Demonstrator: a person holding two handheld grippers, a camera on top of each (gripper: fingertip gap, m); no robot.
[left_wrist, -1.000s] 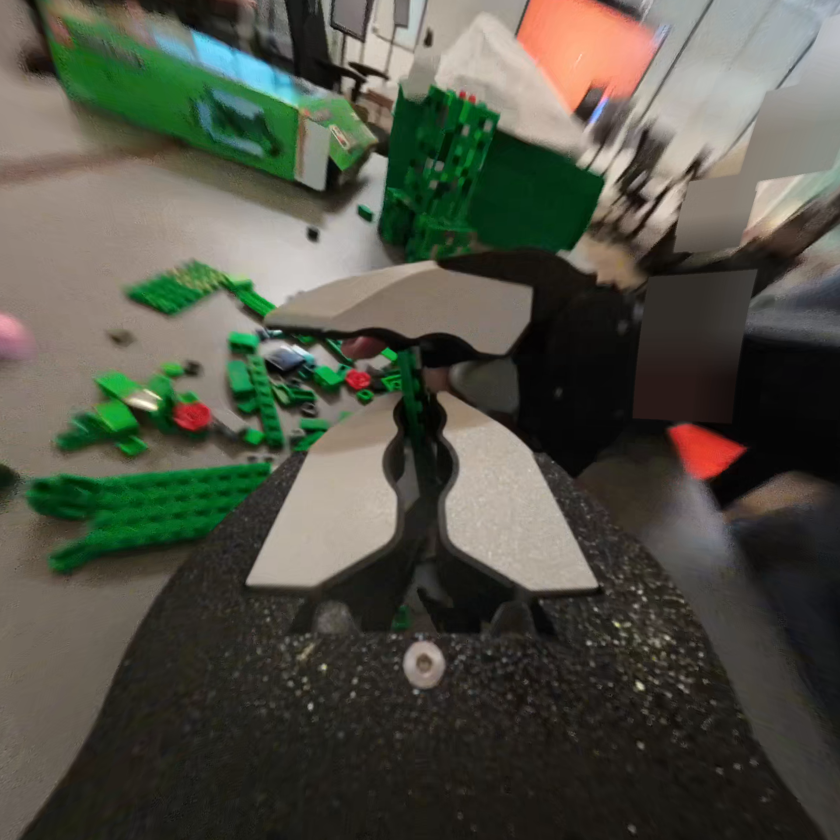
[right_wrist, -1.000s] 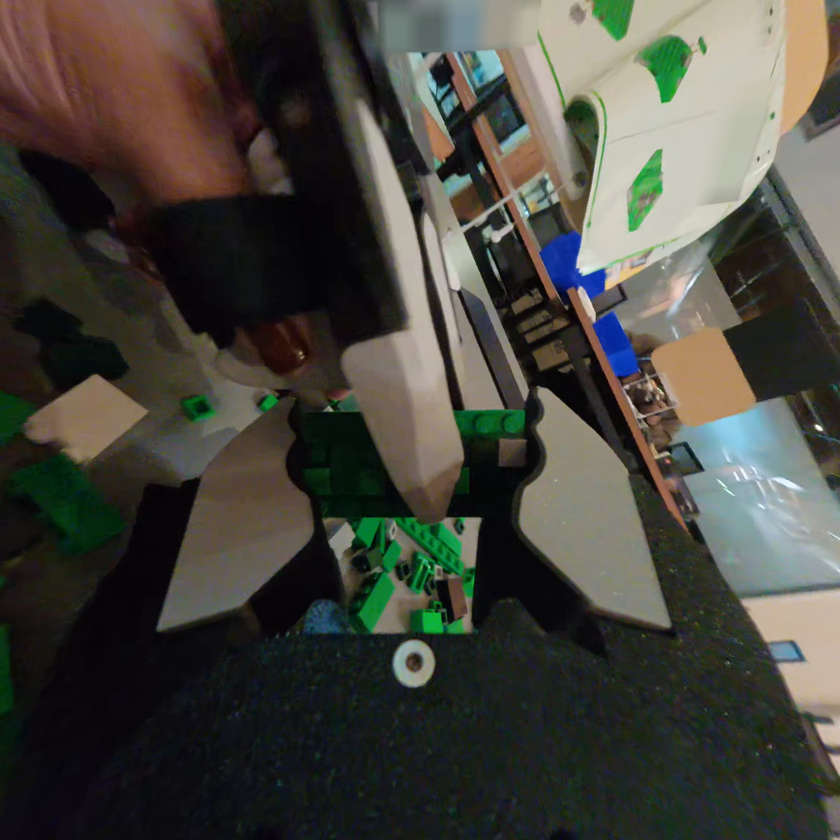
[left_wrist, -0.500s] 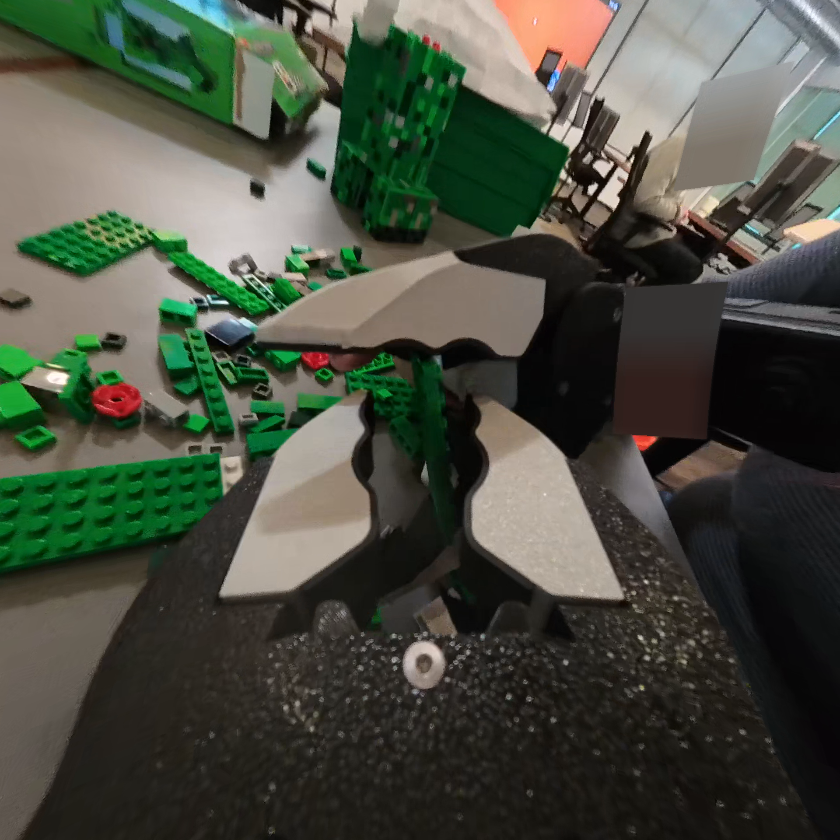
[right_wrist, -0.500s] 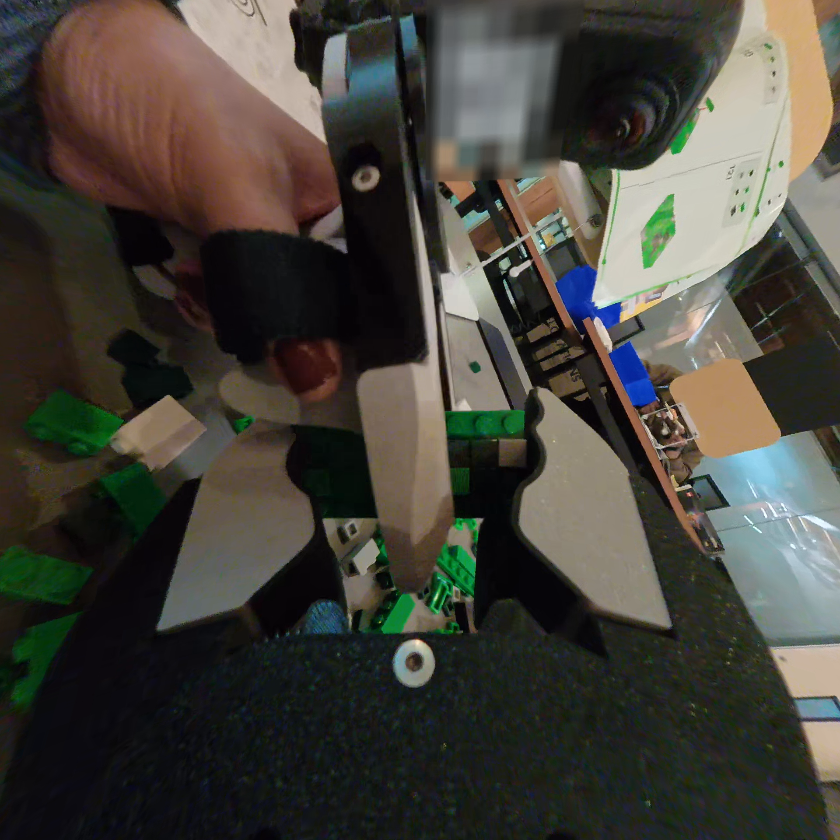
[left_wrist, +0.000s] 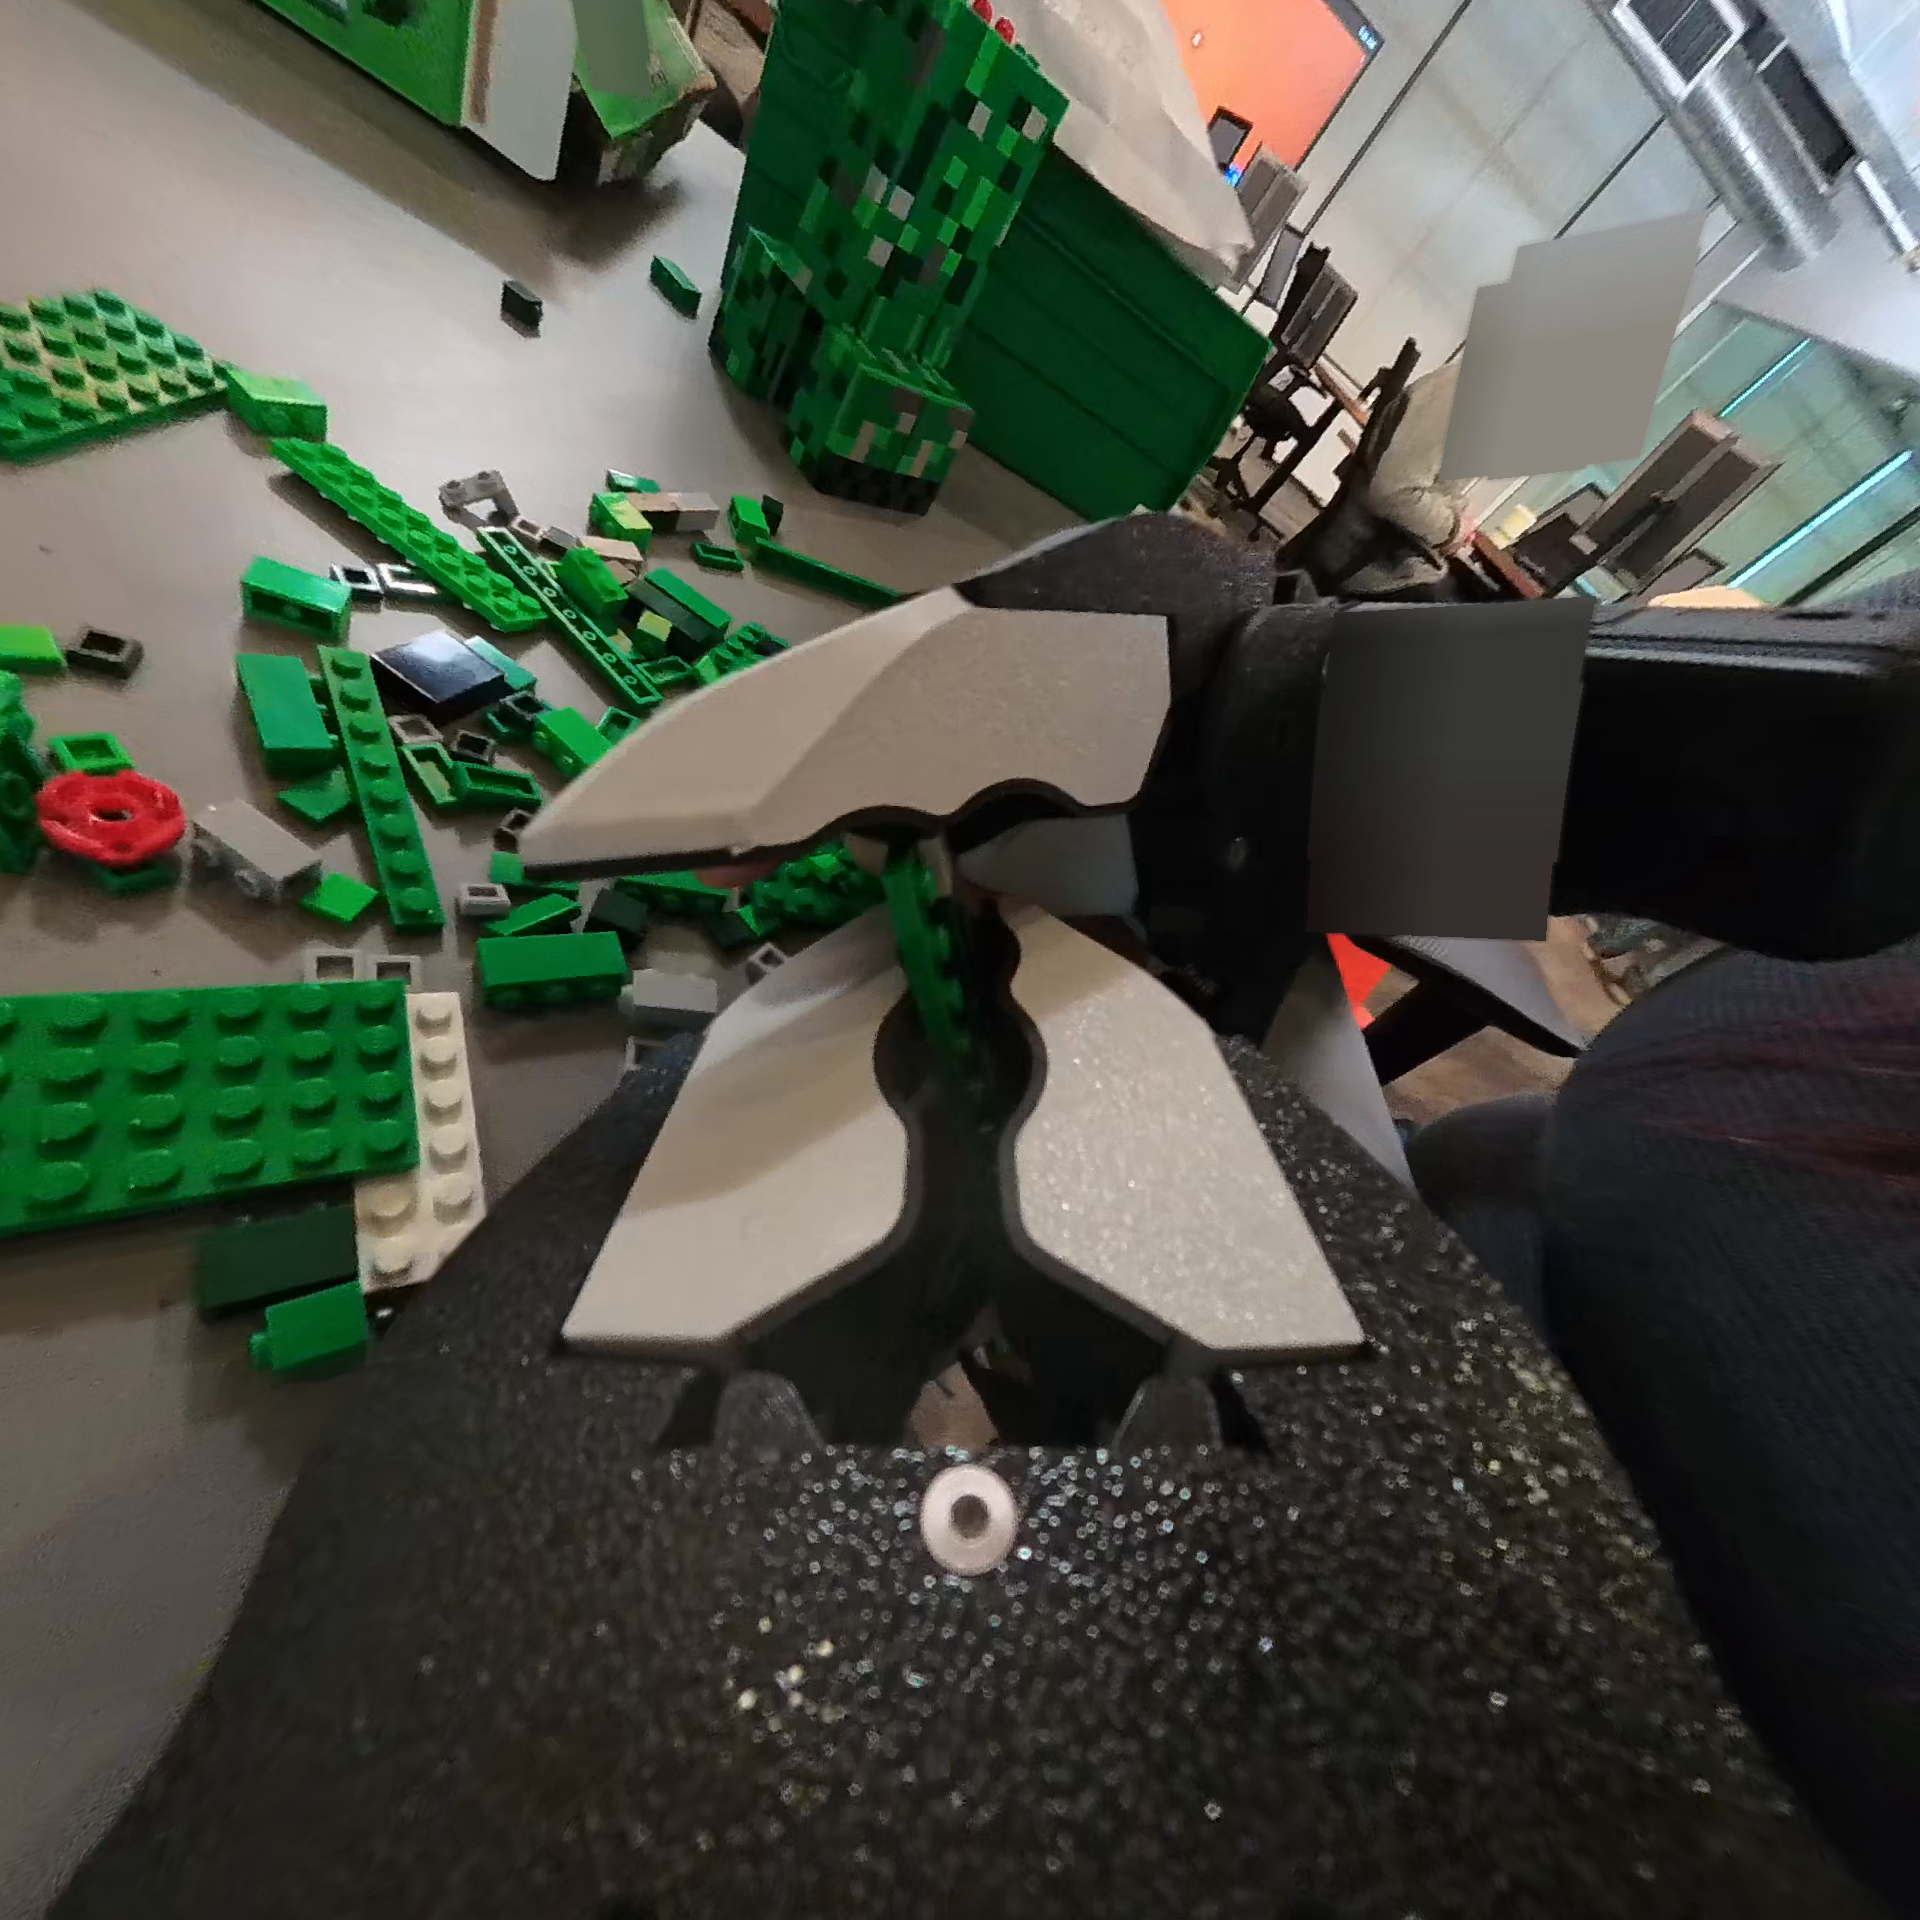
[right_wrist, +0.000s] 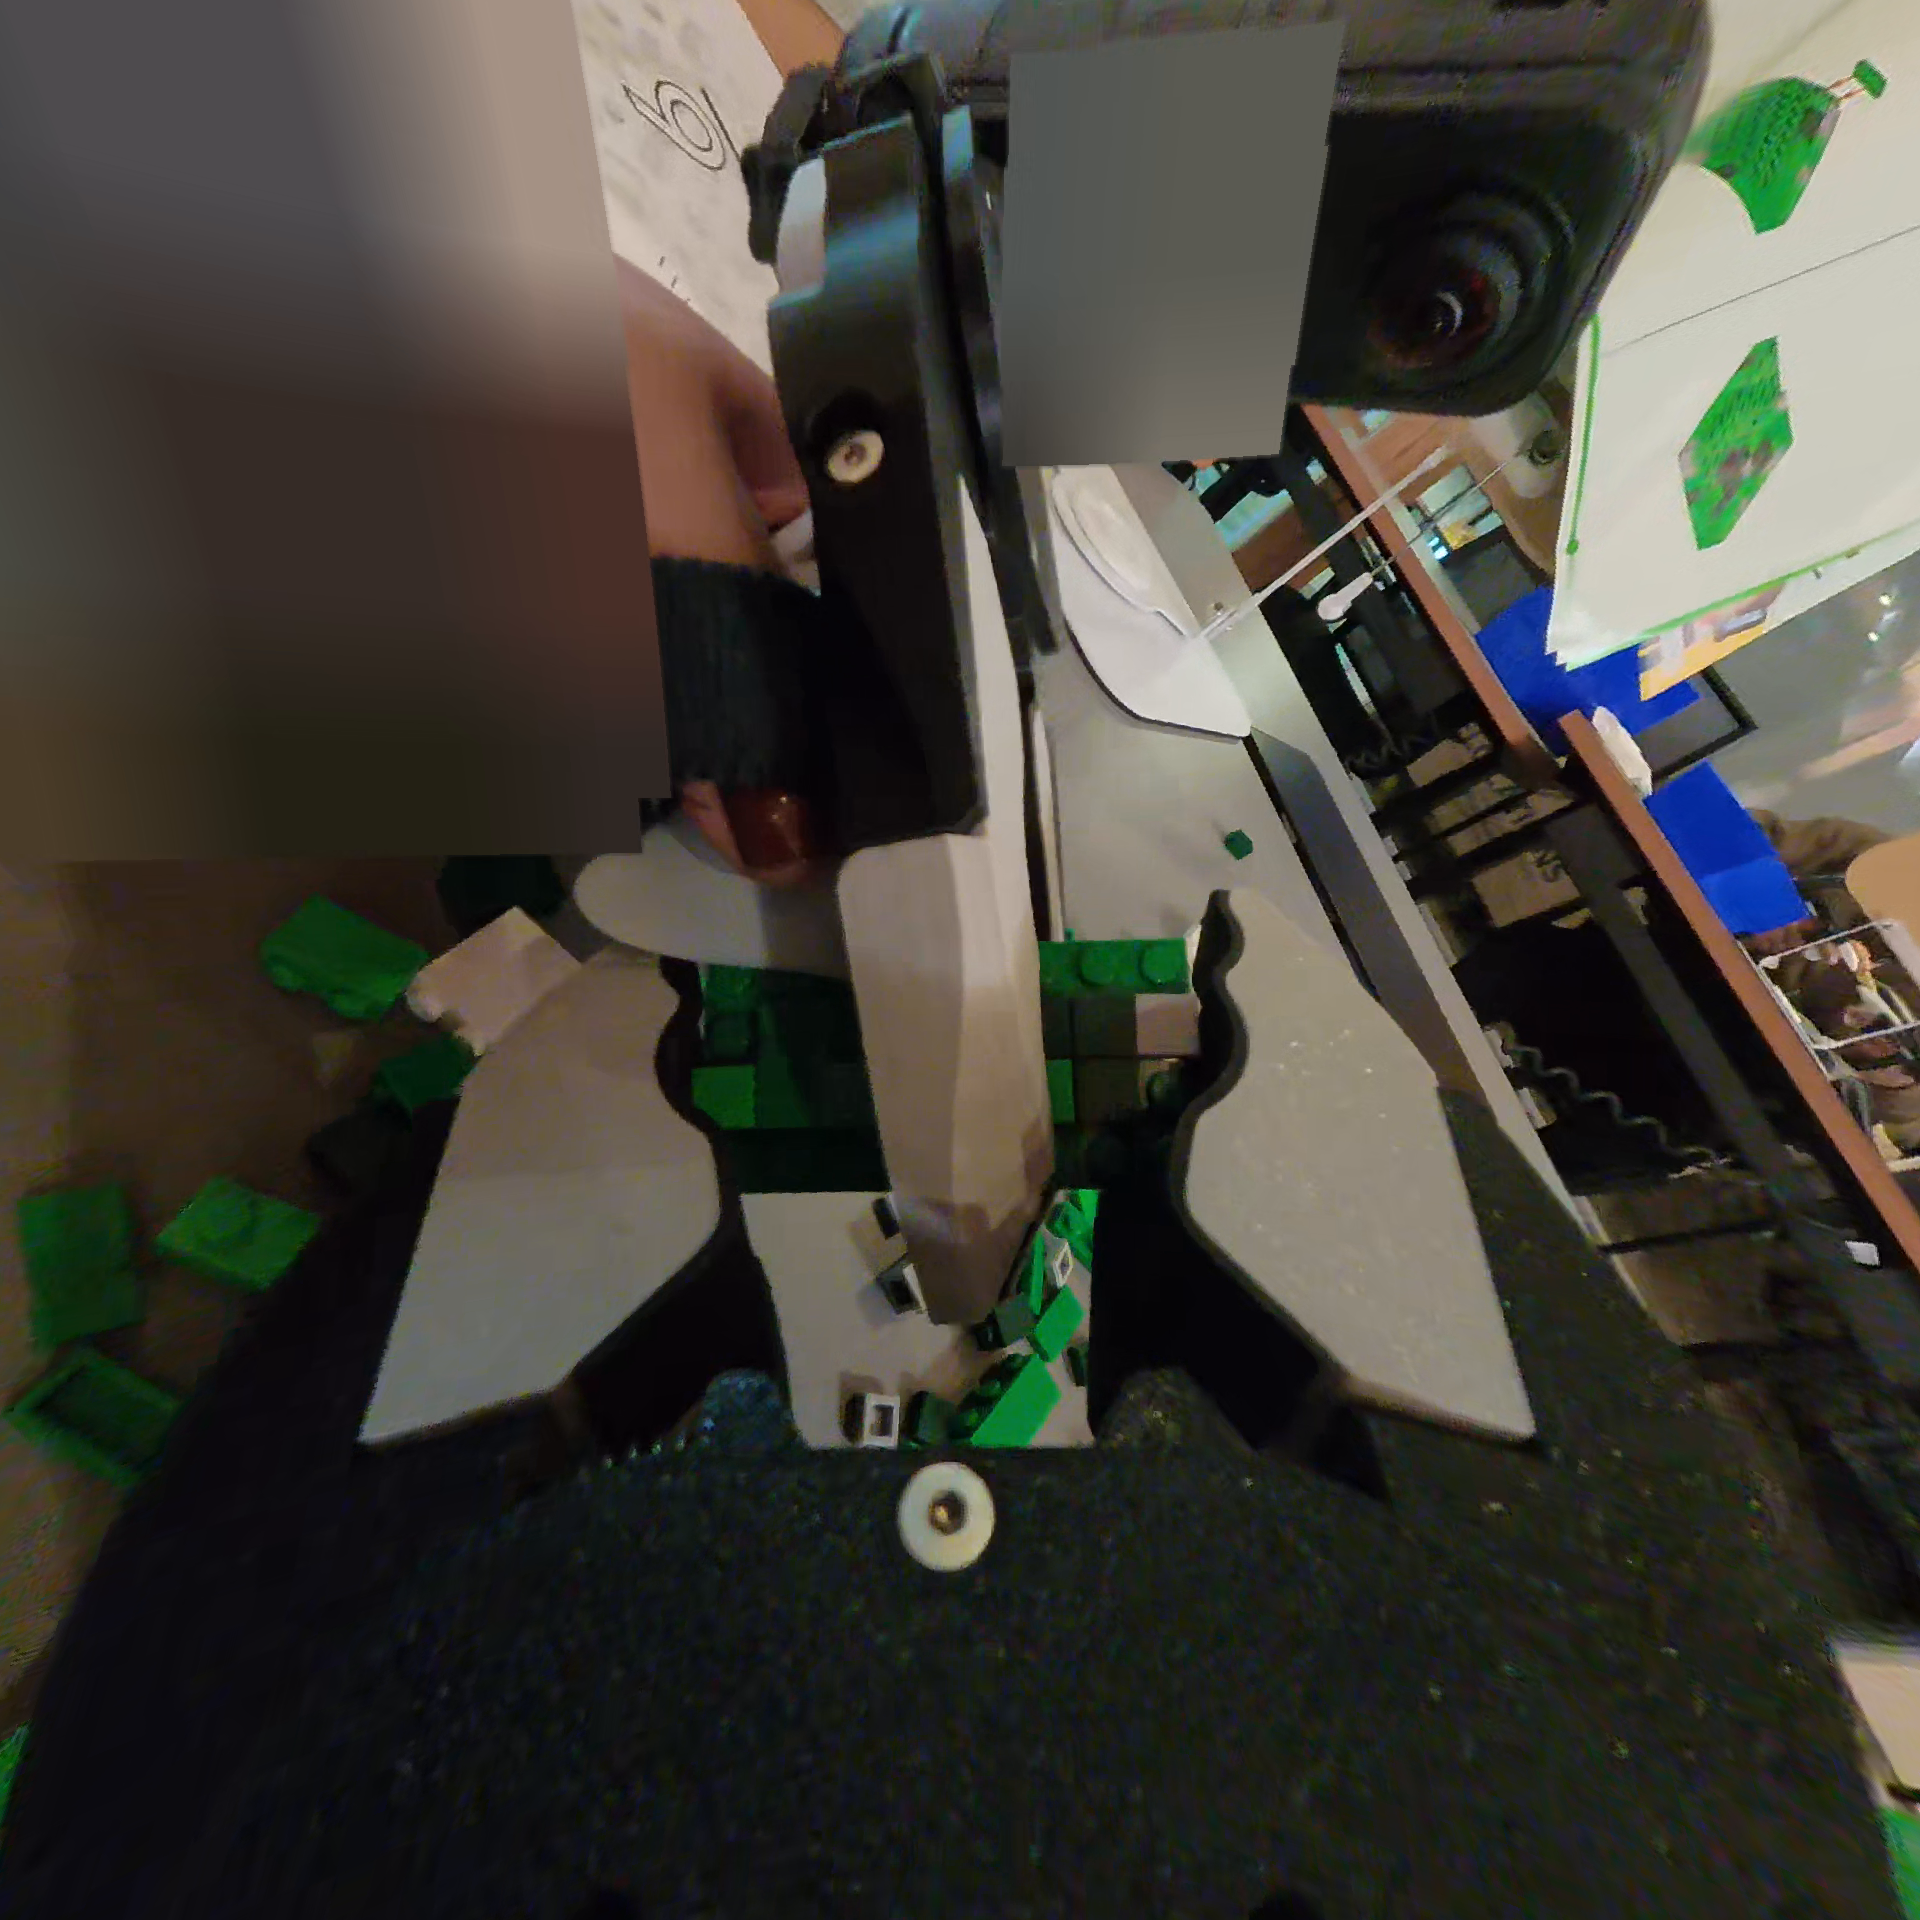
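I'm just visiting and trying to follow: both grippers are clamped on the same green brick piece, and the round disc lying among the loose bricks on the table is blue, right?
Nearly. The round disc is red, not blue; the left wrist view shows it among the loose bricks on the table. The rest holds: the left gripper and the right gripper are both shut on the same green brick piece.
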